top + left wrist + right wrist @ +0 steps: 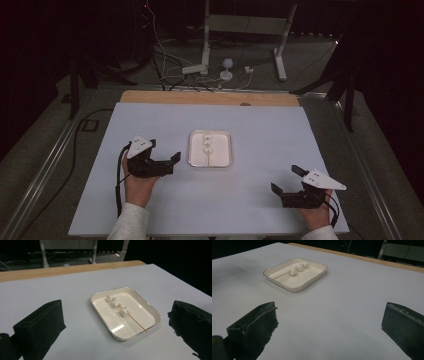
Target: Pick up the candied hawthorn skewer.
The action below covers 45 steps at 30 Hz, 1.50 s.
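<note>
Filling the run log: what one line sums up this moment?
left gripper: open, empty | right gripper: open, empty | white square tray: wooden skewer with three white marshmallows, untouched

The white tray (pixel 192 150) with its marshmallow skewer (pixel 207 145) sits mid-table as the sole obstacle on the pale surface (pixel 260 125). Open surface surrounds it on every side, including between it and both wide-open grippers.
</note>
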Tool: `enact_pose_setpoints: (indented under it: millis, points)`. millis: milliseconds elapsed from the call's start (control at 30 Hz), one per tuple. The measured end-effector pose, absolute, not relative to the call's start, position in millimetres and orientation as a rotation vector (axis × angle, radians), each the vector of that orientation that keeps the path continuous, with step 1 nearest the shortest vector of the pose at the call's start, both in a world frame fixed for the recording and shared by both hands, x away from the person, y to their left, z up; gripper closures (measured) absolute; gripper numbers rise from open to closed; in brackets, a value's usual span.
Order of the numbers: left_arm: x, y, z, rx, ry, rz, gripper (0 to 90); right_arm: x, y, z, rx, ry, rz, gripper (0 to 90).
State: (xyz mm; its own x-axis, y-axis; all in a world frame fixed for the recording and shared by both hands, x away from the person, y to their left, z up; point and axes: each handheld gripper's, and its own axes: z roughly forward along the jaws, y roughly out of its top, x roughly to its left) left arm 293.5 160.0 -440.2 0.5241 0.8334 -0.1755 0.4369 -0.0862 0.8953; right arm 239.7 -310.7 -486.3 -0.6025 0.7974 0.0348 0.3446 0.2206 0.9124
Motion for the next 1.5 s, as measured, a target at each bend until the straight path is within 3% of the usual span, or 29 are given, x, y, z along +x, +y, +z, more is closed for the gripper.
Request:
enact_pose_setpoints:
  millis: [1500]
  points:
    - [339, 98, -486, 1.864, 1.117, 0.345, 0.9, 242, -308, -488, 1.051, 2.074, 1.357, 0.0]
